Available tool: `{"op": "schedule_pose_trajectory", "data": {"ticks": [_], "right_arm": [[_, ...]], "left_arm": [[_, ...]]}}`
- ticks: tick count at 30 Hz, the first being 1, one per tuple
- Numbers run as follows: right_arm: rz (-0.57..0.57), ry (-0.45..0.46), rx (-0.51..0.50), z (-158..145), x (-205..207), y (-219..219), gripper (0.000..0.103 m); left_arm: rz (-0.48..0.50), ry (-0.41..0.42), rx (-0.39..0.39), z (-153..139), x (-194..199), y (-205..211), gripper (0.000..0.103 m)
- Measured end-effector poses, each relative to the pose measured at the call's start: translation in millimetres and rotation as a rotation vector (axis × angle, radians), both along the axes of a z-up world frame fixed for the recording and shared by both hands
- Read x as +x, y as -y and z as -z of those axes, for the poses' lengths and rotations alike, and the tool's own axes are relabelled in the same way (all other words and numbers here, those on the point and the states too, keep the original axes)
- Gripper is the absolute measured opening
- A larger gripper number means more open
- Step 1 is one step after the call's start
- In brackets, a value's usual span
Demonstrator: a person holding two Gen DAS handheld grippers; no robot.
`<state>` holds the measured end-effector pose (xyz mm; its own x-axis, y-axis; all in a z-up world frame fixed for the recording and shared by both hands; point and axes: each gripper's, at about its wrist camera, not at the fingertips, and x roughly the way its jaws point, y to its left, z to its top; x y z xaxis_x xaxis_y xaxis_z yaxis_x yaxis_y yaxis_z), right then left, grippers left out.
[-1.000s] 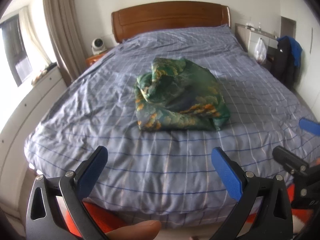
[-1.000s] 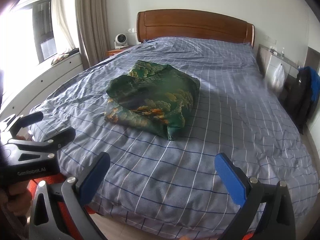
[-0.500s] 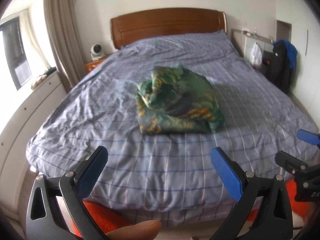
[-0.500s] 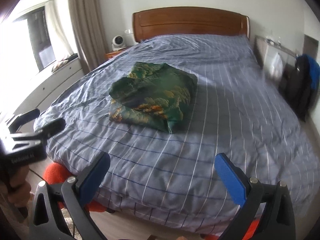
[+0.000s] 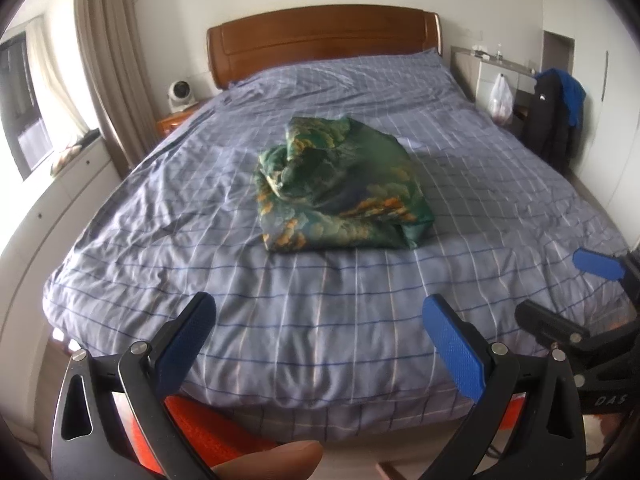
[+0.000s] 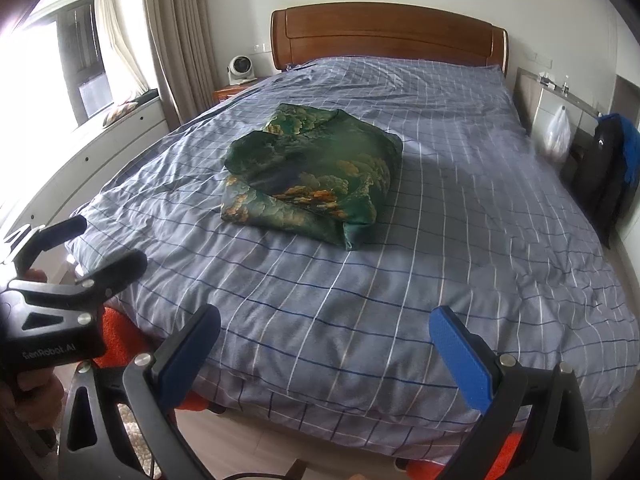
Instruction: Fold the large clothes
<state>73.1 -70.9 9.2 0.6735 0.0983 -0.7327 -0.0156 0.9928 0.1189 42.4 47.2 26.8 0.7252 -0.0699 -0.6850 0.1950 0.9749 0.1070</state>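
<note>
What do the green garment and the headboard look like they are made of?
Green garment: likely a thin, silky woven fabric; it shows a soft sheen and slumps in loose folds, with a printed orange and green pattern. Headboard: wood or wood veneer with a glossy varnish; reddish-brown with faint highlights.

- Wide bare stretch of bedspread (image 5: 320, 320) in the lower middle, easy pass.
- Only lump in the way: green folded cloth (image 5: 340, 192), dead centre.
- Right edge is crowded, hanging jacket (image 5: 554, 120) and plastic bag (image 5: 501, 98).
</note>
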Motion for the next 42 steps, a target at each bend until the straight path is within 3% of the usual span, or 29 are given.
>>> {"op": "schedule_pose_trajectory", "data": {"ticks": [15,23,31,42], "right_arm": [[0.026,-0.002,0.014,1.4,-2.8,0.7,0.103],[0.085,0.049,-0.059,-18.7,7.5,-2.1,0.103],[0.125,0.009,-0.077,-6.5,9.9,4.9,0.103],[0.146,0.025,-0.141,-5.4,8.3,5.1,0.103]], "left_arm": [[-0.027,-0.004,0.009,1.1,1.9,-3.5,0.103],[-0.115,-0.001,0.019,-1.1,12.3,-17.3,0.103],[-0.107,-0.042,0.024,11.3,17.2,-12.5,0.103],[-0.093,-0.028,0.017,10.4,15.7,-4.8,0.103]]}}
